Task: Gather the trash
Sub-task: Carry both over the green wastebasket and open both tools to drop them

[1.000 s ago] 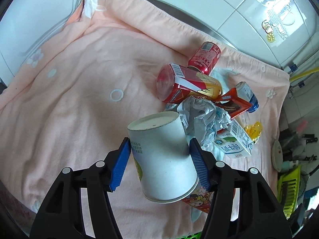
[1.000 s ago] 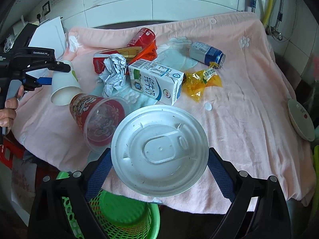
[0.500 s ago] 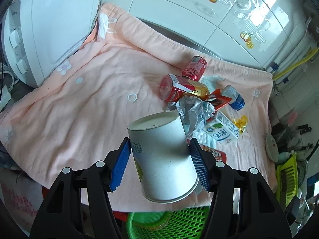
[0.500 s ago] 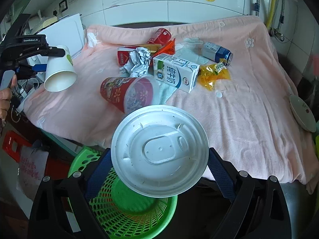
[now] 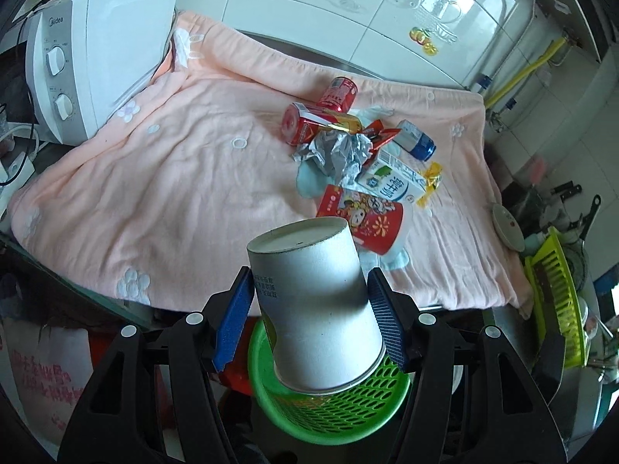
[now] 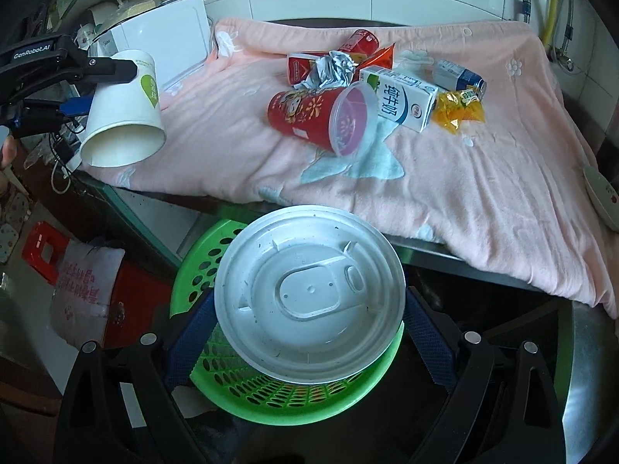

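My left gripper (image 5: 309, 321) is shut on a white paper cup (image 5: 315, 305), held bottom-forward above the green mesh basket (image 5: 348, 417). The cup also shows in the right wrist view (image 6: 123, 116), off the table's left edge. My right gripper (image 6: 305, 332) is shut on a white plastic lid (image 6: 309, 297), held over the green basket (image 6: 282, 398) below the table's front edge. On the pink cloth (image 5: 174, 178) lie a red plastic cup (image 6: 321, 120), a milk carton (image 6: 402, 100), crumpled foil (image 6: 329, 71), red cans (image 5: 336, 94) and a yellow wrapper (image 6: 458, 112).
A white microwave (image 5: 89, 62) stands at the table's left end. A small blue can (image 6: 458, 77) lies at the back right. A white dish (image 6: 601, 197) sits at the right edge. A yellow-green rack (image 5: 553, 294) stands right of the table. A red stool (image 6: 42, 251) is on the floor.
Both grippers have pulled back from the table and lowered, with the cup and the lid still held. The green basket now lies under both of them.
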`<state>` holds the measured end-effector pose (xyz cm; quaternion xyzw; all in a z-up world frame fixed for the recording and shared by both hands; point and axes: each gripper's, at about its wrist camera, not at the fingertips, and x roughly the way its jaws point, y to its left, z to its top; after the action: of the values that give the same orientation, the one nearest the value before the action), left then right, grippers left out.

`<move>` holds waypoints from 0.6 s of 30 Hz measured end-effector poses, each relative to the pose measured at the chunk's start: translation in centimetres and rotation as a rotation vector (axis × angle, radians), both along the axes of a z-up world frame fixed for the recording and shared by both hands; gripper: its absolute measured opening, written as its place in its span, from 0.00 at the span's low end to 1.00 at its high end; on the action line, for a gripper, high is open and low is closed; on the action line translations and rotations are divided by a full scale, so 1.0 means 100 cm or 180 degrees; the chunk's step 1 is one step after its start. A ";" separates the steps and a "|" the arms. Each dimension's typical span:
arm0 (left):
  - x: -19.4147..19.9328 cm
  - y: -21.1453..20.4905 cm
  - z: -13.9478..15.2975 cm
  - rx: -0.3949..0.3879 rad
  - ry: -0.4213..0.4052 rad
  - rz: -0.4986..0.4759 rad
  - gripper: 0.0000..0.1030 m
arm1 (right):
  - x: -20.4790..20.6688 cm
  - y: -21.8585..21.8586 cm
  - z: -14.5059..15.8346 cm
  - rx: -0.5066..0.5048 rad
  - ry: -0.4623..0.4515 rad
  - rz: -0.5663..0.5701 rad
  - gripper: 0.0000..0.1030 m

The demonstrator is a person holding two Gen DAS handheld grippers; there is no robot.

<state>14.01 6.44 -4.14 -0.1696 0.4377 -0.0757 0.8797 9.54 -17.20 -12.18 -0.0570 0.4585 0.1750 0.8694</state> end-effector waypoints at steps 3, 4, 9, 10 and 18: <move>-0.014 -0.005 -0.004 0.0007 0.0019 -0.0065 0.58 | -0.007 0.002 -0.007 0.0045 0.0070 0.0033 0.88; -0.018 -0.008 -0.006 0.0010 0.0025 -0.0081 0.58 | -0.009 0.004 -0.009 0.0049 0.0087 0.0051 0.88; -0.031 -0.017 -0.012 -0.0005 0.0052 -0.0160 0.58 | -0.015 0.007 -0.013 0.0061 0.0112 0.0072 0.89; -0.033 -0.019 -0.013 -0.0003 0.0065 -0.0174 0.58 | -0.017 0.007 -0.012 0.0071 0.0109 0.0076 0.89; -0.038 -0.033 -0.026 -0.0022 0.0159 -0.0291 0.58 | -0.027 -0.001 0.002 0.0085 0.0006 0.0045 0.90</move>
<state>10.20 3.10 -6.77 -0.1544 0.4666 -0.1131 0.8635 6.81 -17.27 -12.01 -0.0484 0.4566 0.1874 0.8684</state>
